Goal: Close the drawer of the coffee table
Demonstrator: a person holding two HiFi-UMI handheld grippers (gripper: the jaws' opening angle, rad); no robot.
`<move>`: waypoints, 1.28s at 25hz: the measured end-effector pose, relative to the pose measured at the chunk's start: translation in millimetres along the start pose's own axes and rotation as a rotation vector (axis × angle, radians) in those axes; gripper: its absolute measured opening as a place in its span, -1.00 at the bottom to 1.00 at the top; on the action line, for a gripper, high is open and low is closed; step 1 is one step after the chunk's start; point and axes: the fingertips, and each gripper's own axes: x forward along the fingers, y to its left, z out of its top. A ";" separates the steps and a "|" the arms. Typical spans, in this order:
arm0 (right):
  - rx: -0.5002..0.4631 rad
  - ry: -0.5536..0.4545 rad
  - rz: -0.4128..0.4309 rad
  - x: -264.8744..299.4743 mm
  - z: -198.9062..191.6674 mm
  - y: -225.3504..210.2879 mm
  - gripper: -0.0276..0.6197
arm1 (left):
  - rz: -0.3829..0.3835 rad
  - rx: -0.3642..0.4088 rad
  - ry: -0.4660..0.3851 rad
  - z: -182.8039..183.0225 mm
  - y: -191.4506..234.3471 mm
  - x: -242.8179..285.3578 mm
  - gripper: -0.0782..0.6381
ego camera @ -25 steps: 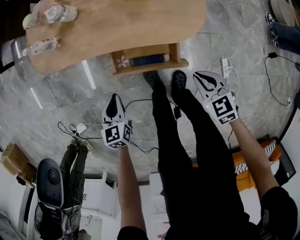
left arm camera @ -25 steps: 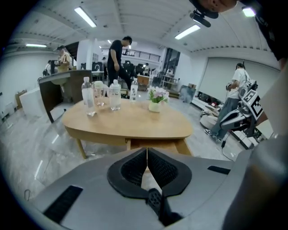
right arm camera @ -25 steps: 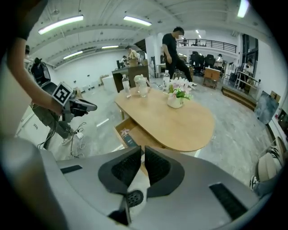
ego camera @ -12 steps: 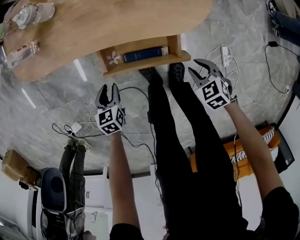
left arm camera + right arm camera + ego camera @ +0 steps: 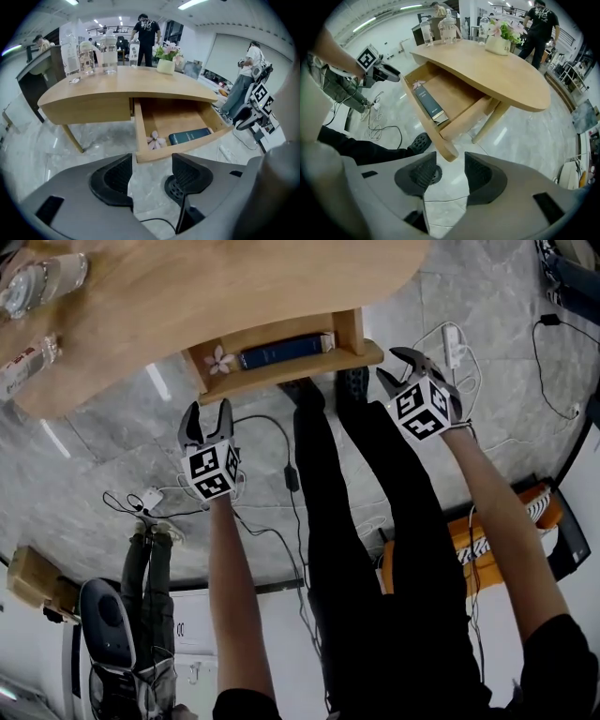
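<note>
Grey marble floor (image 5: 84, 474) all round, cables (image 5: 272, 427) trailing across it, and the pale wooden coffee table (image 5: 234, 287) up at the top of the head view. There was the drawer (image 5: 281, 367), pulled well out from under the tabletop toward the person. Inside the drawer, a dark blue book (image 5: 281, 350) lay along the front board, and a small pink flower (image 5: 219, 360) sat at the drawer's left end. Behind the drawer, clear bottles (image 5: 110, 54) stood on the far part of the tabletop.

The left gripper (image 5: 207, 418) hung just in front of the drawer's left front corner, pointing steeply down and clear of the wood. Its jaws had just been opening and stood wide apart. Its own view showed only floor and a bit of cable between the pads, so it gripped nothing.

The right gripper (image 5: 394, 369) was close against the drawer's right front corner. Its jaws had just been opening too, and they stood spread, with the rounded end of the front board showing just above the gap. The pads were not pressing on it. Whether the tips touched the wood, I couldn't tell.

The person's black-trousered legs (image 5: 356, 521) stood right before the drawer, between the two grippers.
</note>
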 end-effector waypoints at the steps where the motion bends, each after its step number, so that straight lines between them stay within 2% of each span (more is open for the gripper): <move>1: -0.004 0.005 0.004 4.0 -0.9 0.2 -0.45 | -0.012 -0.001 0.003 -2.3 0.4 -0.1 -0.04; 7: -0.049 0.046 0.024 29.4 -7.1 4.7 -0.44 | -0.034 0.082 0.068 -21.3 8.8 12.2 0.01; 12: -0.044 0.060 0.002 38.1 -7.2 3.8 -0.44 | -0.057 0.141 0.070 -15.5 4.3 20.6 0.01; 15: -0.045 0.062 -0.013 37.8 -5.3 1.4 -0.50 | -0.061 0.161 0.062 -10.3 1.8 22.4 -0.07; 22: -0.060 0.085 -0.027 36.4 -7.3 -1.0 -0.53 | -0.057 0.140 0.070 -7.8 -1.2 22.5 -0.09; 28: 0.037 0.039 -0.060 23.3 1.0 -6.0 -0.53 | -0.056 0.128 0.032 5.1 -0.1 12.7 -0.09; 32: 0.052 0.030 -0.069 19.4 1.3 -6.7 -0.54 | -0.062 0.126 0.037 8.0 -0.9 9.5 -0.10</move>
